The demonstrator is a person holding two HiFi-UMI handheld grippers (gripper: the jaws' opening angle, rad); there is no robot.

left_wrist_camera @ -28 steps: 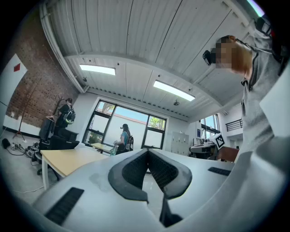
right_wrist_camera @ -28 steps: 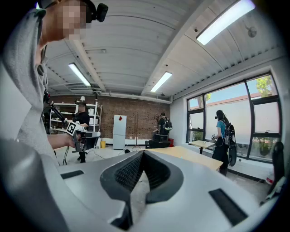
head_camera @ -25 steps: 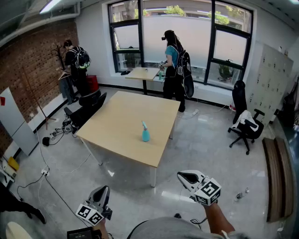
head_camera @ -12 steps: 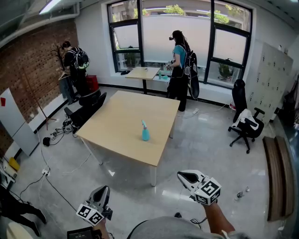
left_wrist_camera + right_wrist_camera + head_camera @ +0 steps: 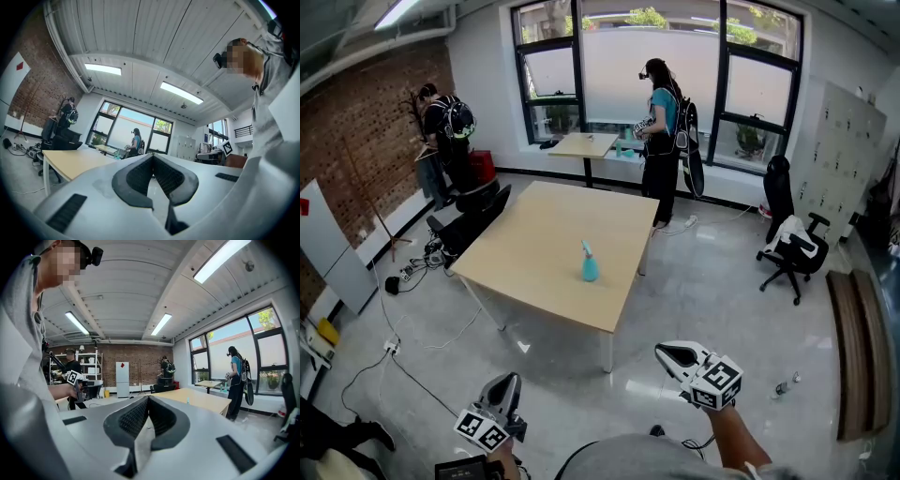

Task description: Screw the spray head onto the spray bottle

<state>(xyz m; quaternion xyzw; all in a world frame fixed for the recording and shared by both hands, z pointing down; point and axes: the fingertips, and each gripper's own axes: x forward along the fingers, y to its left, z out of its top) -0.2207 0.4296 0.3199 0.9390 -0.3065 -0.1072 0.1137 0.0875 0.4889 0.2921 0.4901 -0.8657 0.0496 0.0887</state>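
Jaws together: left tool (image 5: 510,380), right tool (image 5: 663,353).

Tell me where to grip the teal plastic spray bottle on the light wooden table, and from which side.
Grip the teal plastic spray bottle round its wide lower body, fingers level, coming from the near edge of the light wooden table. It stands upright near that edge, and its narrow top probably gives a poorer hold. The left gripper and right gripper are shut, so open one first.
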